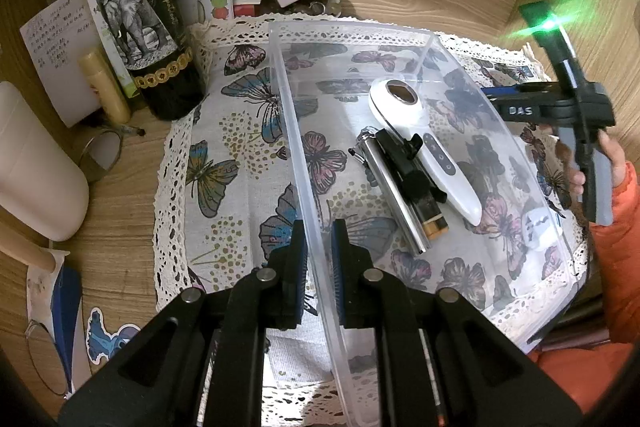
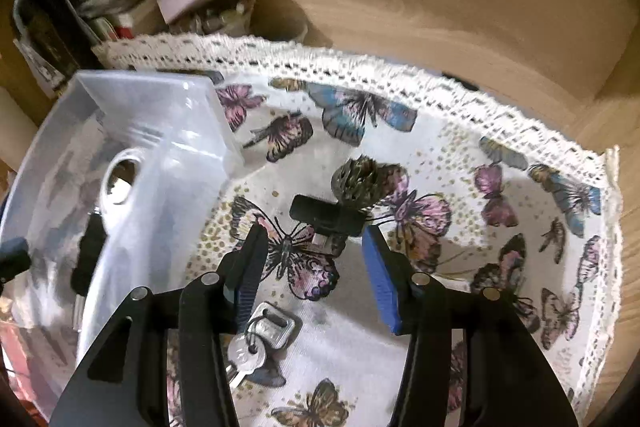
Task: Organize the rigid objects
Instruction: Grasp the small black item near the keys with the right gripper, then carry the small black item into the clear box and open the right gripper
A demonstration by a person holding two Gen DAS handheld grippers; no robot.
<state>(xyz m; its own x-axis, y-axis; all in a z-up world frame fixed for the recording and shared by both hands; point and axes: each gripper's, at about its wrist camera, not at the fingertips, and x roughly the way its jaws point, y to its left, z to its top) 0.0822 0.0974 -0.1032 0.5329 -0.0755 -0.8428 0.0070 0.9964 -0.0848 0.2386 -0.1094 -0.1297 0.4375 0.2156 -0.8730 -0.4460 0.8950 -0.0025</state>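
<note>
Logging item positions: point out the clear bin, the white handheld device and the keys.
Clear bin (image 1: pixel 294 131): left wrist view, left wall.
White device (image 1: pixel 440 163): left wrist view, button panel.
Keys (image 2: pixel 250 353): right wrist view, round key head.

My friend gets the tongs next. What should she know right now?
Left tongs: closed on the clear bin's near wall, steadying it.
Right tongs: open, holding nothing, above the butterfly cloth.
Done: white handheld device, black clip and silver bar lie in the bin.
Left: small black gadget just ahead of the right tongs, pine cone behind it, keys near the left finger. All are on the cloth.
</note>
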